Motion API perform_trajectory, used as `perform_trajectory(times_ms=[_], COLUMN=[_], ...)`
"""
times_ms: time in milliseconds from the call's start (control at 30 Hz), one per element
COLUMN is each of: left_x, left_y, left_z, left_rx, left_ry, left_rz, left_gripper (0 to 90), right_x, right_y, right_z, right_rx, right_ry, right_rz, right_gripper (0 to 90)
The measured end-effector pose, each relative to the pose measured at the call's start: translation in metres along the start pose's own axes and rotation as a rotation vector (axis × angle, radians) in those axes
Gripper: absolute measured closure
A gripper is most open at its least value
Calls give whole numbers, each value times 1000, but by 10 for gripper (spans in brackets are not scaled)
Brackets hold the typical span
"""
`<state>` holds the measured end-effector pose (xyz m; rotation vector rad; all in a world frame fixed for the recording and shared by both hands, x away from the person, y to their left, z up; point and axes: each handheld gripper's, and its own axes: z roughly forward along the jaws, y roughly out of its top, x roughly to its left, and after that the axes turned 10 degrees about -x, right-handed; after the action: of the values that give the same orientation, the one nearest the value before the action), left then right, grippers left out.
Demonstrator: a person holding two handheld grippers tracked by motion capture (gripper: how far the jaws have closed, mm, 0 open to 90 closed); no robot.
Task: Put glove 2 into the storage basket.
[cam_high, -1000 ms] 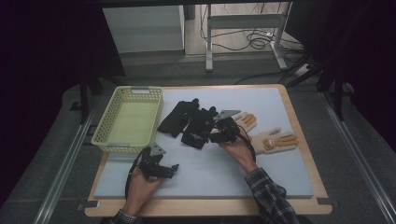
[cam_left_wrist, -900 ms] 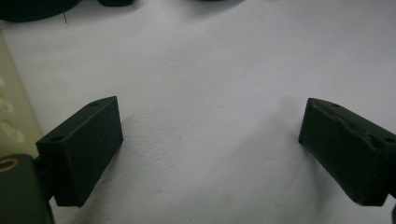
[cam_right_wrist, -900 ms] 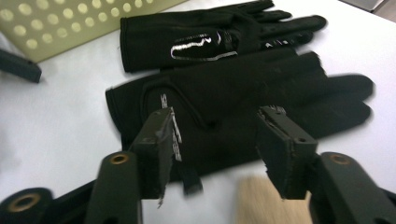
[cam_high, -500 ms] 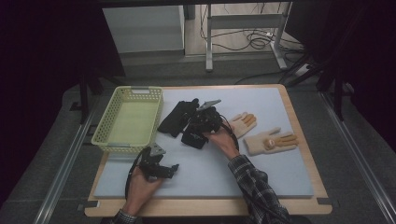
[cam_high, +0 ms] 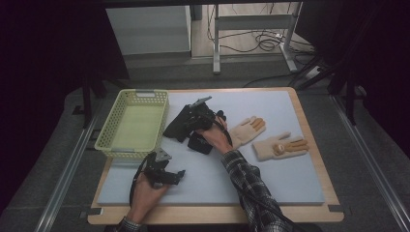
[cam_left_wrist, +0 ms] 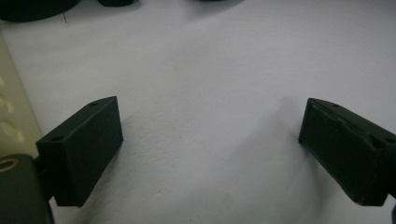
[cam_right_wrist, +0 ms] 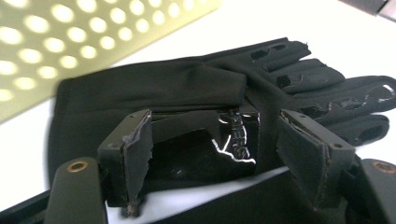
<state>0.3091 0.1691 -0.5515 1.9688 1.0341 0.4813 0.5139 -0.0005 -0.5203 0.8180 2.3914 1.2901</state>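
Two black gloves lie mid-table beside the basket: one (cam_high: 175,126) flat, the other (cam_high: 200,144) nearer me. In the right gripper view the flat black glove (cam_right_wrist: 187,88) stretches across, fingers to the right. A shiny black cuff piece (cam_right_wrist: 205,140) sits between the jaws. My right gripper (cam_high: 189,123) (cam_right_wrist: 215,158) hovers over these gloves; its jaws have just been opening and the pads do not press on the cuff. Two tan gloves (cam_high: 246,130) (cam_high: 280,147) lie to the right. My left gripper (cam_high: 178,175) (cam_left_wrist: 210,140) rests open on the mat, nothing between its jaws.
A yellow-green perforated basket (cam_high: 107,130) stands at the left of the pale blue mat (cam_high: 290,179); its wall (cam_right_wrist: 70,42) fills the upper left behind the black glove, and its edge (cam_left_wrist: 9,121) sits left of the left gripper. A wooden border frames the mat.
My right hand has moved left, away from the tan gloves, over the black gloves beside the basket. The left hand has stayed where it was.
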Motion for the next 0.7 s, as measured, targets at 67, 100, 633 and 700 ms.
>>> perform_trajectory(times_ms=[67,100,633,700], left_x=[0,0,0,0], left_y=[0,0,0,0], left_z=[0,0,0,0], left_rx=[0,0,0,0], left_ry=[0,0,0,0], left_rz=[0,0,-1,-1], left_gripper=[64,64,64,64], right_x=[-1,-1,10,10], right_y=[-1,-1,-4,-3], right_z=[7,7,12,12], right_rx=[35,35,68,69], right_ry=[-12,-12,-6,-7], right_rz=[-10,-10,14,8], right_gripper=[270,270,830,832])
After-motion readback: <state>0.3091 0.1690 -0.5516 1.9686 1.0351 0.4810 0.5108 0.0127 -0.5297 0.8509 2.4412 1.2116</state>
